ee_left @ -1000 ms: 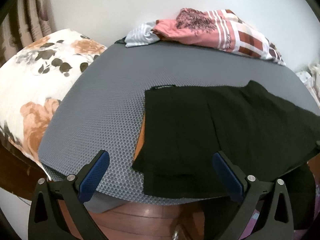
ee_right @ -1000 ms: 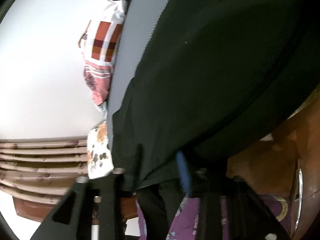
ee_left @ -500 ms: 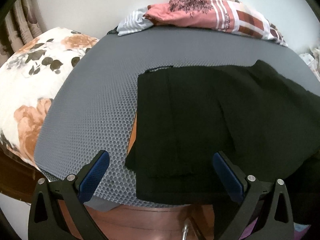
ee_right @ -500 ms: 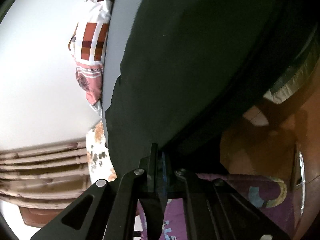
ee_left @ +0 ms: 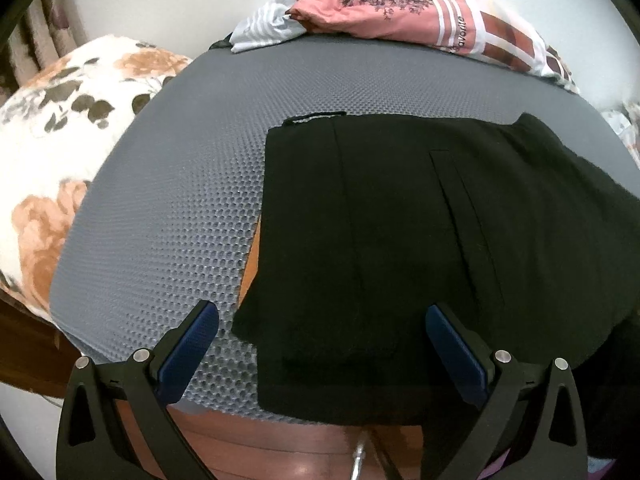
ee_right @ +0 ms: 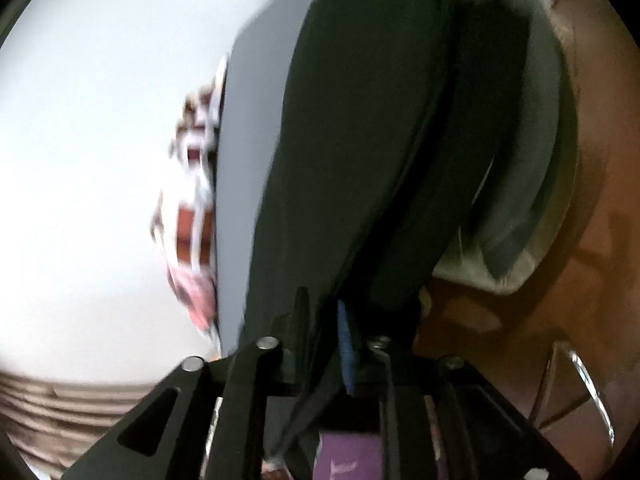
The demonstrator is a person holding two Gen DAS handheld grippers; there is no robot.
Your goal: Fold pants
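The black cloth pants (ee_left: 400, 240) lie flat on the grey bumpy mat (ee_left: 168, 208) that covers the bed, with their near edge hanging a little over the mat's front. Part of them is already folded over, so there are two layers.

The left gripper (ee_left: 320, 344) hovers just above the near edge of the pants. Its two blue pads (ee_left: 188, 348) stand wide apart and hold nothing.

The right gripper (ee_right: 324, 340) is at the other end of the pants. That picture is blurry. A thin bit of the black cloth runs between its two fingers, and the fingers are close together. They have just been opening a little. I think they are pinching the cloth, but only lightly now.

The pants look soft, thin and light. They bend and droop wherever nothing holds them up, so they will sag in the middle if lifted by one spot. They are not slippery and will not break. I think the best place to take hold is a corner or the edge of the cloth, pinching all the layers at once, one gripper at each end.

A pink and checked heap of clothes (ee_left: 420, 12) and a flowery pillow (ee_left: 60, 128) sit well away from the pants.
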